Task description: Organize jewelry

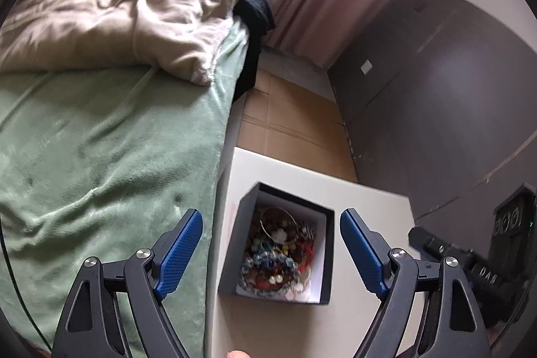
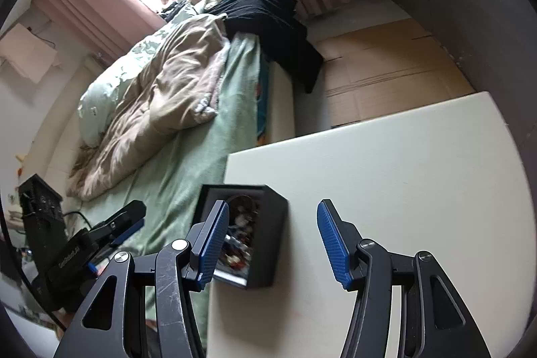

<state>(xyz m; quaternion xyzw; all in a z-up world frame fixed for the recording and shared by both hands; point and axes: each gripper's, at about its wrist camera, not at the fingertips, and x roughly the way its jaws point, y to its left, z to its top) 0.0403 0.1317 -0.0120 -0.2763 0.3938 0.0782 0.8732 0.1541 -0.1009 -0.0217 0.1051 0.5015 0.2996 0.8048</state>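
Observation:
A black open box (image 1: 327, 260) stands on a white table (image 1: 369, 207). It holds a tangle of jewelry (image 1: 278, 254): beaded bracelets, a thin metal bangle and small colored pieces. My left gripper (image 1: 271, 217) is open and empty, hovering above the box with its blue fingers to either side. In the right wrist view the same box (image 2: 272, 230) sits near the table's left edge (image 2: 369, 183). My right gripper (image 2: 273, 207) is open and empty, above the box's right side. The left gripper's body shows in the right wrist view (image 2: 100, 237).
A bed with a green blanket (image 1: 100, 156) and a beige duvet (image 1: 127, 19) lies directly left of the table. Black clothing (image 2: 268, 19) hangs over the bed's far end. Cardboard (image 1: 292, 123) covers the floor beyond. A dark wardrobe (image 1: 436, 72) stands on the right.

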